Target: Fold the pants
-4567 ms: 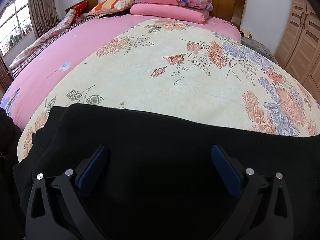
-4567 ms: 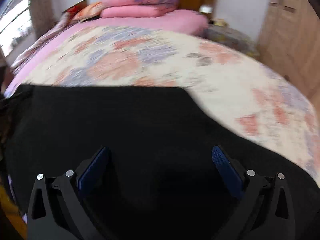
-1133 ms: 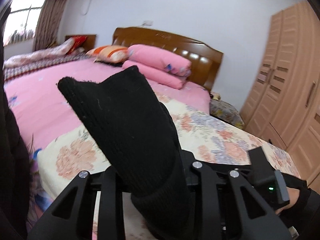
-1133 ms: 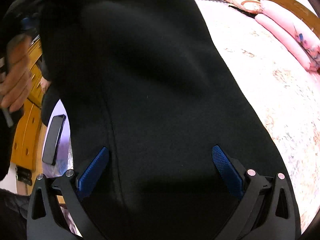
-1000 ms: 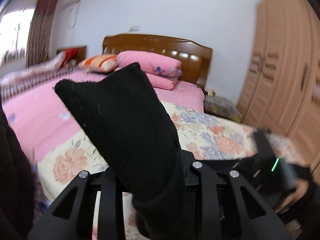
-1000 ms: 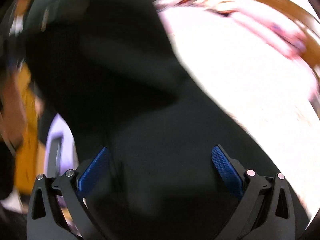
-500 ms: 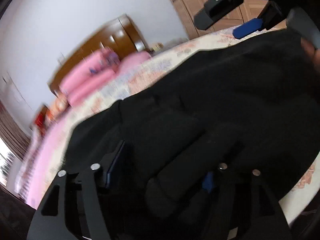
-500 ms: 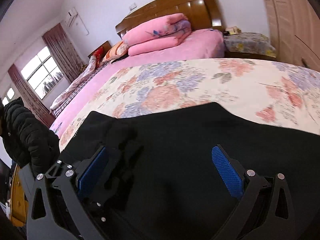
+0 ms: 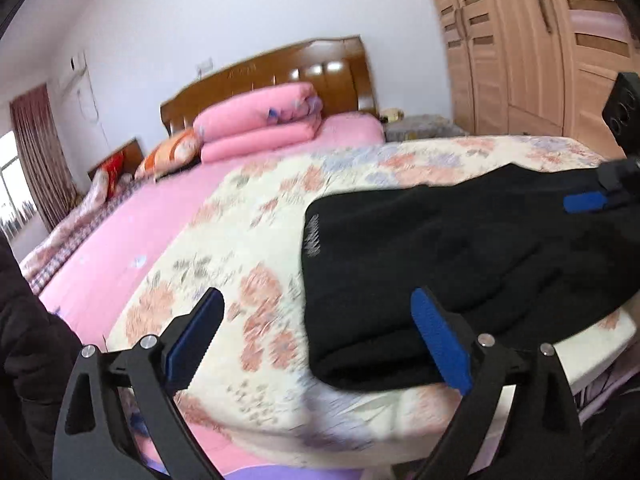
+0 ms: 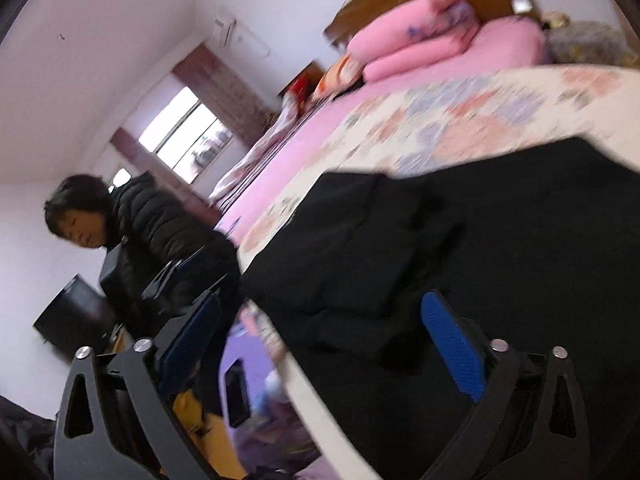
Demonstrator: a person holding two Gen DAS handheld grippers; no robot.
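Note:
The black pants (image 9: 460, 256) lie folded in a thick pile on the near right part of the floral quilt (image 9: 248, 232). My left gripper (image 9: 316, 294) is open and holds nothing. It hovers off the bed's corner, its right finger in front of the pile's near left edge. A blue pad of the right gripper (image 9: 586, 202) shows at the pile's far right. In the right wrist view the pants (image 10: 500, 232) fill the right half, bunched near the bed's edge. My right gripper (image 10: 320, 296) is open just above that edge, clamping no cloth.
Pink folded bedding (image 9: 260, 124) and a wooden headboard (image 9: 280, 68) are at the far end of the bed. Wooden wardrobes (image 9: 520, 40) stand on the right. A person in a black jacket (image 10: 160, 232) is left of the bed. A phone (image 10: 236, 392) lies below the bed's edge.
The left gripper, shut on a lifted pants end a second ago, has laid it down, opened and drawn back to the left. The right gripper has tilted and stayed open.

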